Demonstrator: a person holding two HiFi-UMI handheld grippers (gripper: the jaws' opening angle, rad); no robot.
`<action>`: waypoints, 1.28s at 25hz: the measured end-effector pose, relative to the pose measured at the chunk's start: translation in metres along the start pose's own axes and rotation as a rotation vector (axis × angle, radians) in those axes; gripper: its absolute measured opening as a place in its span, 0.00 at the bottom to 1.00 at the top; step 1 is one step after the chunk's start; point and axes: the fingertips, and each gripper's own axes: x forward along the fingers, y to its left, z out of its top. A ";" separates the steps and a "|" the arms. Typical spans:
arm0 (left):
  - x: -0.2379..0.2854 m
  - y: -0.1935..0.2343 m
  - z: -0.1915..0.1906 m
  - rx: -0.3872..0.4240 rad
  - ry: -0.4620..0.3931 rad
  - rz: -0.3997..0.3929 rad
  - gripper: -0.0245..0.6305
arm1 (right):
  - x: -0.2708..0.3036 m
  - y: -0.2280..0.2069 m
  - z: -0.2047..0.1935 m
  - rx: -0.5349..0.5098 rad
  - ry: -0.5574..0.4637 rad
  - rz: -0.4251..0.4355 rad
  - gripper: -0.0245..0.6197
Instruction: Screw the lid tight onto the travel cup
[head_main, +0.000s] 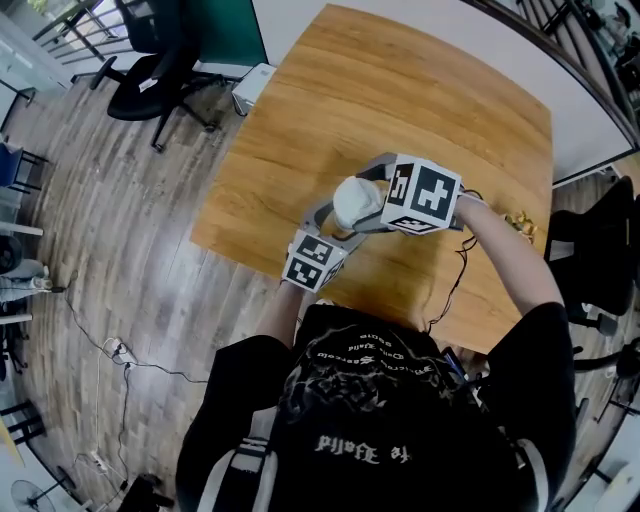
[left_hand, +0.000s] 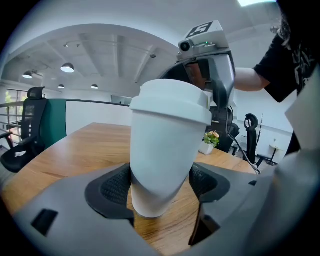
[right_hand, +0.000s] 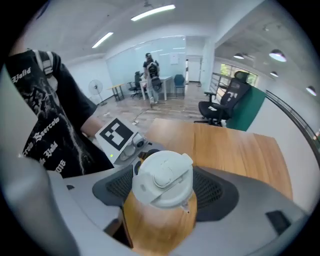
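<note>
A white travel cup (left_hand: 165, 160) leans a little above the wooden table (head_main: 400, 90), and my left gripper (left_hand: 160, 186) is shut on its lower body, one dark pad on each side. The white lid (right_hand: 162, 180) sits on top of the cup. My right gripper (right_hand: 165, 189) comes down over it from above, shut on the lid with a pad against each side. In the head view the cup (head_main: 355, 200) shows between the left gripper (head_main: 338, 224) and the right gripper (head_main: 372, 192). The cup's body is hidden under the lid in the right gripper view.
A small potted plant (left_hand: 210, 141) stands on the table's far side. A black cable (head_main: 455, 275) trails off the near edge. Office chairs (head_main: 150, 65) stand on the floor round the table. A person (right_hand: 150, 70) stands far off in the room.
</note>
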 end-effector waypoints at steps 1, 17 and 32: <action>0.000 0.000 0.000 -0.001 0.001 0.004 0.64 | 0.000 -0.001 0.000 0.055 -0.033 -0.037 0.63; -0.001 -0.004 -0.002 -0.032 -0.034 0.070 0.64 | -0.017 -0.010 -0.002 0.656 -0.480 -0.634 0.63; 0.001 -0.009 0.000 -0.015 -0.017 0.032 0.63 | -0.047 0.006 0.024 0.223 -0.488 -0.415 0.80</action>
